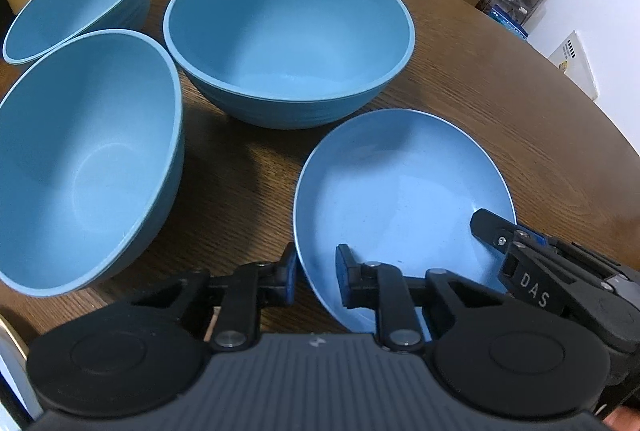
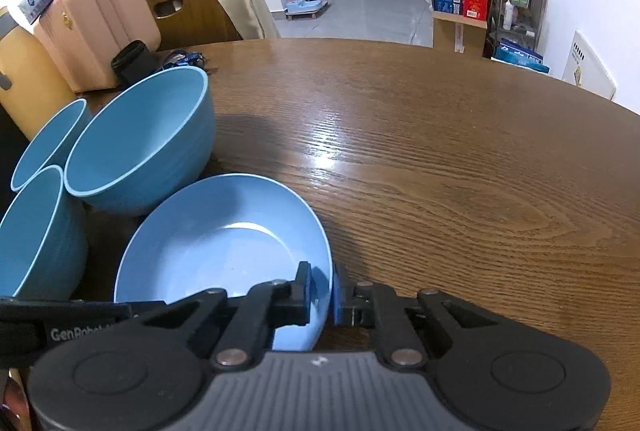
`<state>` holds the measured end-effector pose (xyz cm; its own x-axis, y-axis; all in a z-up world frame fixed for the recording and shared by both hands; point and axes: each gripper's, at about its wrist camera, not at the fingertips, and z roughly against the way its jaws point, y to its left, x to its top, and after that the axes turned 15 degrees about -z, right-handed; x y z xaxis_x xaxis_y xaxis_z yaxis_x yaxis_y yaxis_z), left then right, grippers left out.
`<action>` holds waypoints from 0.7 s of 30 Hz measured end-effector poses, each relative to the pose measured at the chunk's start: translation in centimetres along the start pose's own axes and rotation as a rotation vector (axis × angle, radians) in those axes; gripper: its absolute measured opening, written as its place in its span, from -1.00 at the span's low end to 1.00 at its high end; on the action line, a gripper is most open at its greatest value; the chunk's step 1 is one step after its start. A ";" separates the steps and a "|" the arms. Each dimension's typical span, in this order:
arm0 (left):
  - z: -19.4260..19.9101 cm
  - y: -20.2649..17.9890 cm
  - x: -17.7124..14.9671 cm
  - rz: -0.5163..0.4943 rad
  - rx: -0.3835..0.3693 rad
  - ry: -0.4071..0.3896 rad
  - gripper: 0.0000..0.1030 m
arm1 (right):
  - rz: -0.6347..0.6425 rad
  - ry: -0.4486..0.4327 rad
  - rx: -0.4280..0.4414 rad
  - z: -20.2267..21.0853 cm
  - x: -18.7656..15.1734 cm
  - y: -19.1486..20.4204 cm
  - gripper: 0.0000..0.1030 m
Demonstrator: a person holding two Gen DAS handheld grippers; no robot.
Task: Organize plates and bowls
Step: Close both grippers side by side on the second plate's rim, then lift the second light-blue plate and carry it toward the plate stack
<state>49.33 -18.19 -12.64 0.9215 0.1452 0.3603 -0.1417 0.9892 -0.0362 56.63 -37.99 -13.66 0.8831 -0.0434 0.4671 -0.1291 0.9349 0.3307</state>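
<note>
Here, blue plate [image 1: 400, 199] on wooden table [image 1: 500, 91], concave side up, near edge raised, so tilted. Left gripper [image 1: 316, 277] straddling plate's near-left rim: one finger outside, other inside on plate's face; jaws narrow, whether pressing cannot tell. Right gripper [image 2: 322, 291] clamped on plate's [image 2: 224, 243] right rim, pads either side. Beyond left fingertips, three blue bowls, upright, mouths up: large bowl [image 1: 288, 39] straight ahead, second bowl [image 1: 84, 159] left, third bowl [image 1: 76, 3] behind it.
</note>
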 end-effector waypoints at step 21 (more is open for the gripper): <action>2.1 0.0 -1.1 -0.043 -0.018 -0.028 -0.61 | -0.016 -0.069 0.003 3.2 -1.3 0.3 -0.86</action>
<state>47.54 -18.41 -11.11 0.9160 0.1021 0.3879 -0.0953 0.9948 -0.0369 53.99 -38.73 -11.56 0.8518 -0.0830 0.5173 -0.1162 0.9328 0.3410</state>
